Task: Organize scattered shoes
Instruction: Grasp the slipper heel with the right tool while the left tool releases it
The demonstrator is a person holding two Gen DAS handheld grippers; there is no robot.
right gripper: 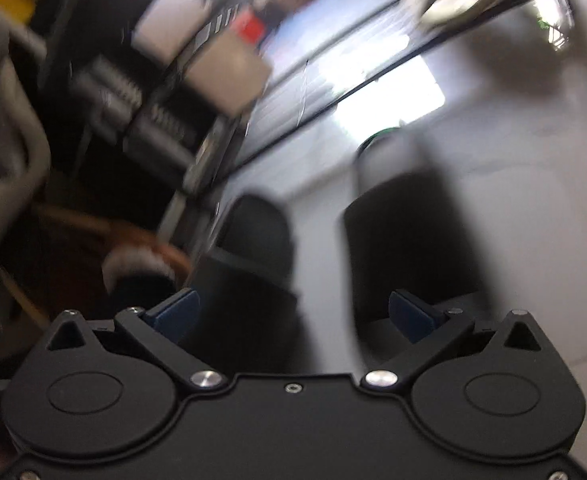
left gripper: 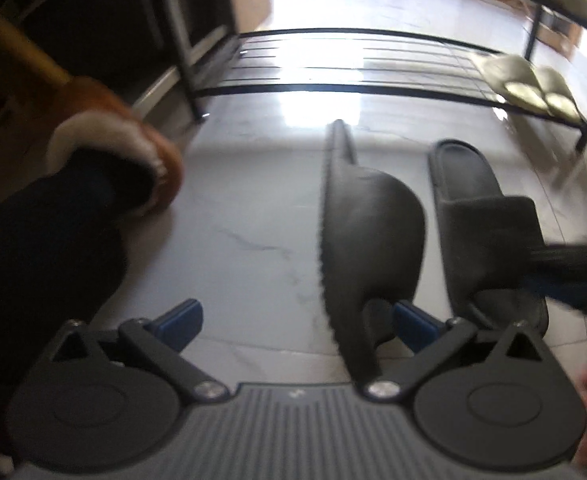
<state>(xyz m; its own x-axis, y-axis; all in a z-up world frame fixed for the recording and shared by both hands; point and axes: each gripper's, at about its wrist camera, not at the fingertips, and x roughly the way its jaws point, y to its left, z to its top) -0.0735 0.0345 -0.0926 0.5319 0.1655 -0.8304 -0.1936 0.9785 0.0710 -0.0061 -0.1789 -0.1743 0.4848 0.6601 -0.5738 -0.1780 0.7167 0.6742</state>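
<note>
No legible text, label, brand, number or sign appears in either wrist view; motion blur obscures the surfaces on which any marking might stand.

right gripper [right gripper: 295,316]: jaws wide, nothing between | two dark slippers [right gripper: 405,240] on pale floor [right gripper: 513,160] | view blurred

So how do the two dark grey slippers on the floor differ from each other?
The left dark slipper is tipped on its edge, its ridged sole rim facing left; the right dark slipper lies flat, sole down, footbed showing. The left one lies beside the left tongs' right pad; the right one lies further right, clear of them. Both are dark grey slides on the floor before the rack.
</note>
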